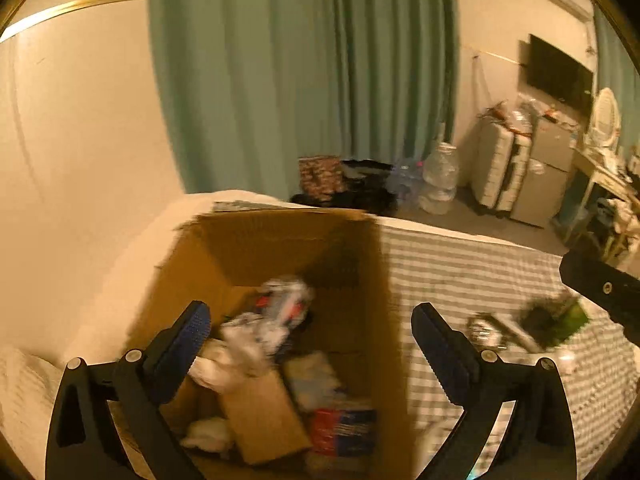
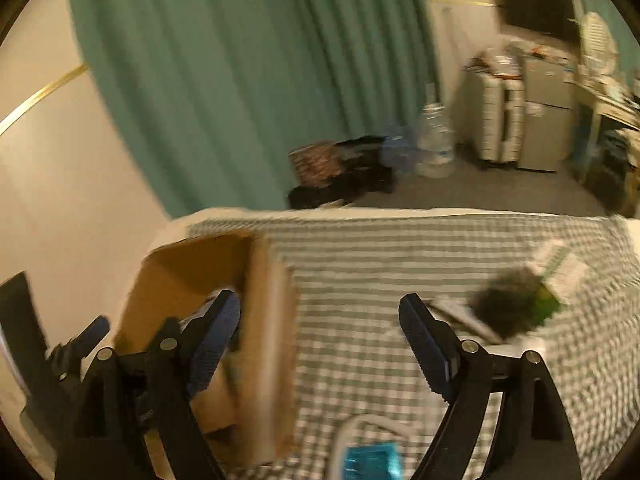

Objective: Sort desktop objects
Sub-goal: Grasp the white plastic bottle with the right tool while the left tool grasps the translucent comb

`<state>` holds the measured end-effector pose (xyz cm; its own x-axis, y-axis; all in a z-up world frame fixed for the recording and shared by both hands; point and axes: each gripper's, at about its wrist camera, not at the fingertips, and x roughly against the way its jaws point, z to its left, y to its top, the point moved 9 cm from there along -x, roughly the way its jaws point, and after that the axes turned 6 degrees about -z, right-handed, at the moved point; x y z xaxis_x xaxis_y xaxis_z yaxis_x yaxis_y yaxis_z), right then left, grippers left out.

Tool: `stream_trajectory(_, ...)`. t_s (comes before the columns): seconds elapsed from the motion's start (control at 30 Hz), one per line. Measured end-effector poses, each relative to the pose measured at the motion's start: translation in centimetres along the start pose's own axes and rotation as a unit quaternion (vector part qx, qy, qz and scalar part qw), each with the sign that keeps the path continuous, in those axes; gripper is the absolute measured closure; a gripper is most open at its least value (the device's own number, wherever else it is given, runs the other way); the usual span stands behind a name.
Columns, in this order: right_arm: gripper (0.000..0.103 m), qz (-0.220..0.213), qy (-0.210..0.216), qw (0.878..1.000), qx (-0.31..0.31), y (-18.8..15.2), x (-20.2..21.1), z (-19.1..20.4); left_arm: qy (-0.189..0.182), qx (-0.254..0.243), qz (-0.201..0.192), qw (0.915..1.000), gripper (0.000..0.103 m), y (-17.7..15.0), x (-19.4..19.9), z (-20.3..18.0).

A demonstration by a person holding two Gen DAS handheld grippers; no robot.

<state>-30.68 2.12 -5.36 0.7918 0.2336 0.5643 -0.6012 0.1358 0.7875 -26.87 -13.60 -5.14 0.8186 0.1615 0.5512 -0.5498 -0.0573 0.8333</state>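
the left gripper (image 1: 310, 330) is hanging released over the cardboard box (image 1: 280, 240), nothing between its wide-spread pads. the right gripper (image 2: 320, 334) is likewise standing released and empty above the checked cloth (image 2: 360, 272). the next thing to sort, a dark fuzzy brush-like object (image 2: 516, 312), is lying at 2 o'clock from the right gripper, beside a white-green carton (image 2: 560, 268). it is looking light, soft and springy; gripping across its firmer middle seems best. blur is hiding its exact shape, but its long axis seems to be running 8 to 2 o'clock.
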Motion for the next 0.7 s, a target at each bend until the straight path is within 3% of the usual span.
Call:
stream_trajectory(0.23, 0.020, -0.012, -0.053, 0.998, -0.033, -0.1, 2.5, -8.5, -0.035, -0.032, -0.006, 0.9989, 0.000, -1.0, 2.1, -7.1)
stream_trajectory(0.47, 0.020, -0.013, -0.084, 0.994, -0.065, -1.5, 2.8, -16.3, -0.037, -0.058, 0.011, 0.9976, 0.000, -3.1, 0.2, -12.2)
stream_trajectory(0.7, 0.019, -0.010, -0.108, 0.991, -0.077, -2.7, 0.6, -20.8, -0.067, -0.086, 0.033, 0.9935, 0.000, -6.3, -2.4, -17.5)
